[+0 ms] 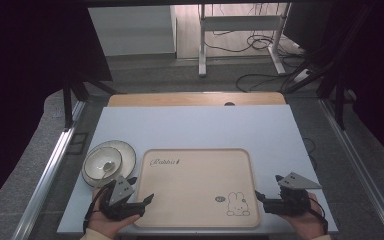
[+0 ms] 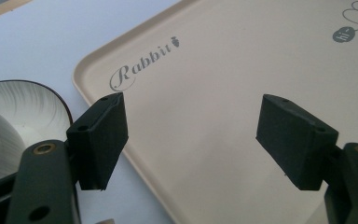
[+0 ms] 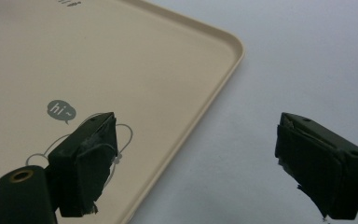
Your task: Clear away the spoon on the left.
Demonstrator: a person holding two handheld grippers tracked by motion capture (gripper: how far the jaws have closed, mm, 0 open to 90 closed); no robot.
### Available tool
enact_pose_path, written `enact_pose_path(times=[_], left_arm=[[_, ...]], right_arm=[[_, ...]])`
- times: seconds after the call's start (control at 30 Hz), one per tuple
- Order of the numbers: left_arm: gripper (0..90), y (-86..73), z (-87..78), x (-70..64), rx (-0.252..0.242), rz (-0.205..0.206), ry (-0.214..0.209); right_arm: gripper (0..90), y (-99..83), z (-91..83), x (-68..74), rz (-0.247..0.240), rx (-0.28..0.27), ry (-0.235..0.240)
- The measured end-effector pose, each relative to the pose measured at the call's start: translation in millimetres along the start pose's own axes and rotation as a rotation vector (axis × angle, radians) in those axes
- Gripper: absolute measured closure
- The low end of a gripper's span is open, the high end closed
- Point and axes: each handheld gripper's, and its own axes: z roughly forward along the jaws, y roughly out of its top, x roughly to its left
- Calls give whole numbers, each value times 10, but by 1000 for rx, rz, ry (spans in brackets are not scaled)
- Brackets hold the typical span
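One pale blue-white desk (image 1: 195, 127) carries everything, with a strip of wooden board along its far edge; past it lie grey floor, loose black cables and the white legs of one further stand (image 1: 240, 30), with dark curtains at both sides. One beige tray (image 1: 195, 200), printed with "Rabbit" and one rabbit drawing, lies at the near middle of the desk. One small bowl (image 1: 102, 164) sits on one dark-rimmed plate (image 1: 127, 152) just left of the tray's far left corner. Two grippers are held at the near edge: the left gripper (image 1: 147, 199) hovers at the tray's near left corner, its fingers (image 2: 100, 140) wide apart and empty; the right gripper (image 1: 258, 194) straddles the tray's right rim, fingers (image 3: 86, 161) likewise wide and empty.
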Motion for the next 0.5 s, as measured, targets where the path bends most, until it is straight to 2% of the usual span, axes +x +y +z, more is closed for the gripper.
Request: enact_pose_path(times=[0.5], left_arm=[[247,9,24,33,20,5,13]], right_arm=[[128,-48,33,-49,9,40,-5]])
